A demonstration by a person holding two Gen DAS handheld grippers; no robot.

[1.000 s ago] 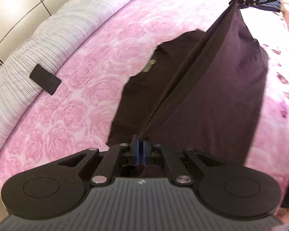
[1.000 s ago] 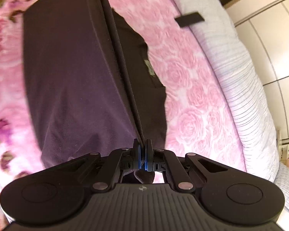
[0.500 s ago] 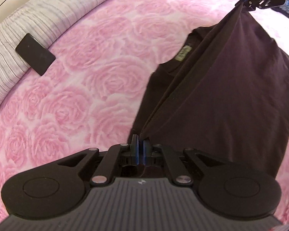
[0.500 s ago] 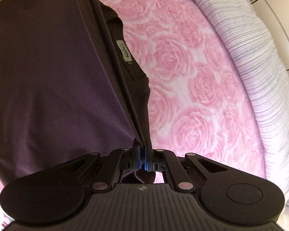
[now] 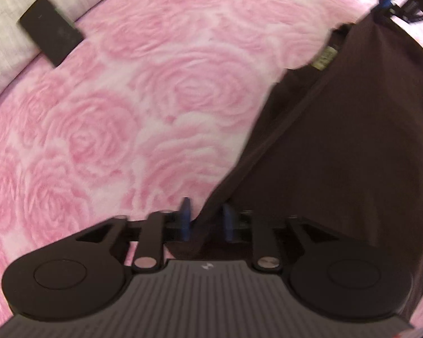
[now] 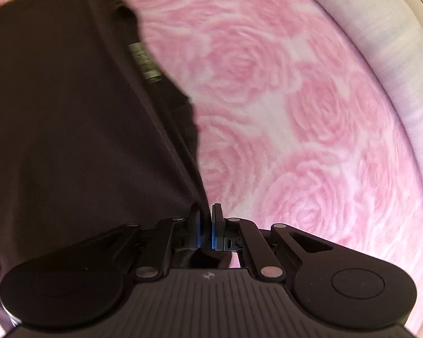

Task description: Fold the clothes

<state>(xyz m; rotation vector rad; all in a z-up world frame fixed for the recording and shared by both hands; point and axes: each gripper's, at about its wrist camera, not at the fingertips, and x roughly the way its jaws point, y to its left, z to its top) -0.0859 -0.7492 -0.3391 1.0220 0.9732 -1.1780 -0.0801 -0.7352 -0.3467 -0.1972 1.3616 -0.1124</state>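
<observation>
Dark brown cotton shirt (image 5: 352, 140), one only, is spread on the pink rose-patterned bedspread (image 5: 155, 112). Its folded edge runs between both grippers: the left gripper (image 5: 205, 219) has just been parted, cloth lying loose between; the right gripper (image 6: 206, 229), just loosening, is still pinched on it. One black flat rectangle (image 5: 50, 38) lies at the bedspread's far left edge.

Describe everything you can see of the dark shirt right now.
The dark shirt looks like soft, plain brownish-black knit with a small pale label inside the neckline. It lies on the pink rose-print bedspread, one part folded over the rest along a taut edge between the claws. The left claw has just opened, with cloth between its blue pads but no longer pinched; the right claw is only slightly parted around the edge.
</observation>
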